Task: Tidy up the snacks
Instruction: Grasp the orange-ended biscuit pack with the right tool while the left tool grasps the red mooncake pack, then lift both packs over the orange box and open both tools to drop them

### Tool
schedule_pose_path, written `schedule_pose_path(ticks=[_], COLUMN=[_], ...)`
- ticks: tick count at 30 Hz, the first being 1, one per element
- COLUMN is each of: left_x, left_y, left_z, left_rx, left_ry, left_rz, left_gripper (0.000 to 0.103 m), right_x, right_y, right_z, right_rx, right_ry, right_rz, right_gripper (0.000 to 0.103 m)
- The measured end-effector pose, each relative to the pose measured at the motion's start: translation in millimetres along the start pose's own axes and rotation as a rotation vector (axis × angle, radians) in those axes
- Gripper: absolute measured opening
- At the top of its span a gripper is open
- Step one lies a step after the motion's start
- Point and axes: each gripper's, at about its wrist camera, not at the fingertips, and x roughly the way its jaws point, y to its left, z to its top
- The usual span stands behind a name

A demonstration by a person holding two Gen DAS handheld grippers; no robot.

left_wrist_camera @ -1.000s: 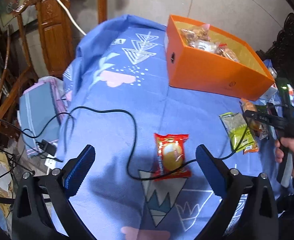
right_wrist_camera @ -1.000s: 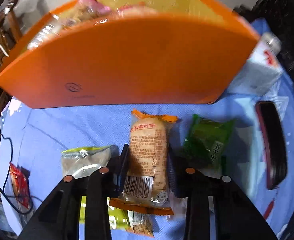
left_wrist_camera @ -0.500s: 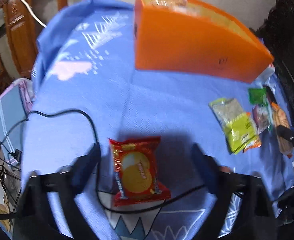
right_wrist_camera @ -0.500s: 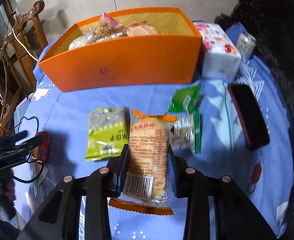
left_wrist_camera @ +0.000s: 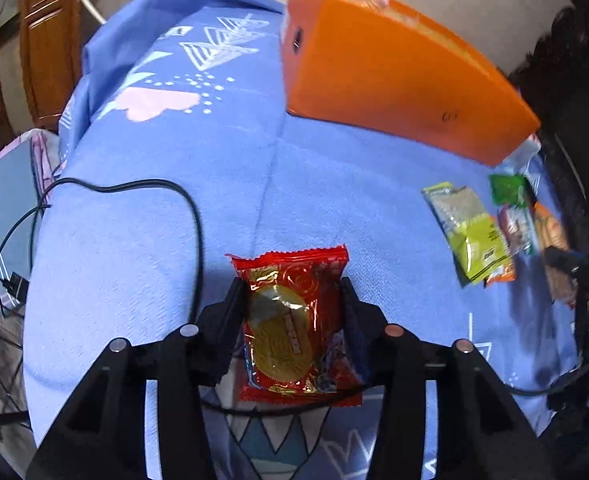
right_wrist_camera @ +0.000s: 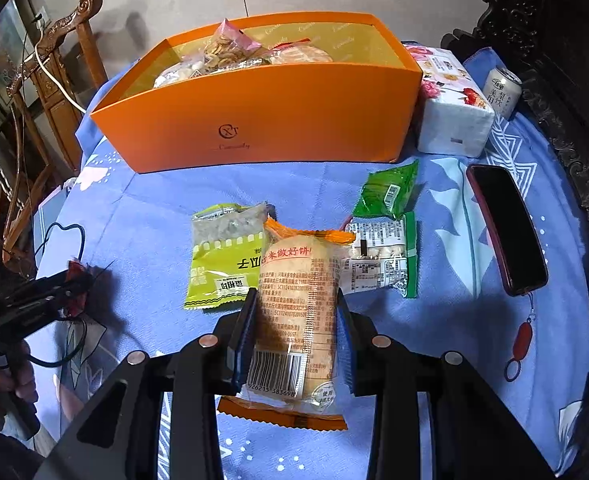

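Note:
A red snack packet (left_wrist_camera: 290, 328) lies on the blue cloth over a black cable. My left gripper (left_wrist_camera: 293, 286) is closing around it, and its pads touch both sides of the packet. My right gripper (right_wrist_camera: 295, 298) is shut on an orange-edged rice cracker packet (right_wrist_camera: 294, 332), held just above the cloth. The orange box (right_wrist_camera: 278, 120) stands behind with several snacks inside. In the right wrist view the left gripper (right_wrist_camera: 34, 300) shows at the far left, held by a hand.
A yellow-green packet (right_wrist_camera: 224, 260), a green packet (right_wrist_camera: 388, 190) and a white-green packet (right_wrist_camera: 378, 262) lie before the box. A phone (right_wrist_camera: 504, 228), a tissue pack (right_wrist_camera: 450, 100) and a can (right_wrist_camera: 502, 90) sit right. The black cable (left_wrist_camera: 154, 188) loops left. Wooden chairs stand beyond the table's edge.
My left gripper came down over the red packet and its fingers closed from wide apart onto it. My right gripper pulled back from the box with the cracker packet, then held still.

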Motion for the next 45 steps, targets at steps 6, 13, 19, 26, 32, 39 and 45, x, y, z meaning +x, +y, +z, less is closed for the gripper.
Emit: schedule_pose_path(ticks=[6,13,19,26,32,39,45], left_x=[-24.8,-29.4,-48.7,-76.7,-91.7,-105.7,-102.8], left_y=[5.1,4.4,-16.0,-53.2,-91.1,-125.9,-140.3], left_z=[1.1,11.3,38.0,78.1,126.3,190.1,232.7], left_rx=[-0.011,-0.019,0.026,0.095,0.162,0.206,0.205], left_ry=[-0.075,-0.098,-0.171,-0.271,-0.354,-0.436,-0.441], left_rz=[-0.010,-0.009,-0.043,-0.108,-0.150,-0.135,-0.072], left_gripper=[0.045,0.045,0.045,0.045,0.045,0.045,0.045], right_x=[2.0,0.3,-10.8,-33.3,-58.9,-83.4,-86.4], right_y=[-0.4,0.6,0.6,3.9,4.7,5.4,8.0], right_z=[-0.4,-2.2,4.7,24.5,68.5,146.5,188.7], right_rx=[0.002,-0.008,-0.003,-0.013,-0.033,-0.060,-0.093], right_ry=[0.007,-0.002,-0.051,-0.127,-0.247,-0.408,-0.458], right_rz=[0.007,0.004,0.022,0.040,0.052,0.053,0.054], right_gripper=[0.036,0.036,0.036,0.036,0.036,0.036,0.036])
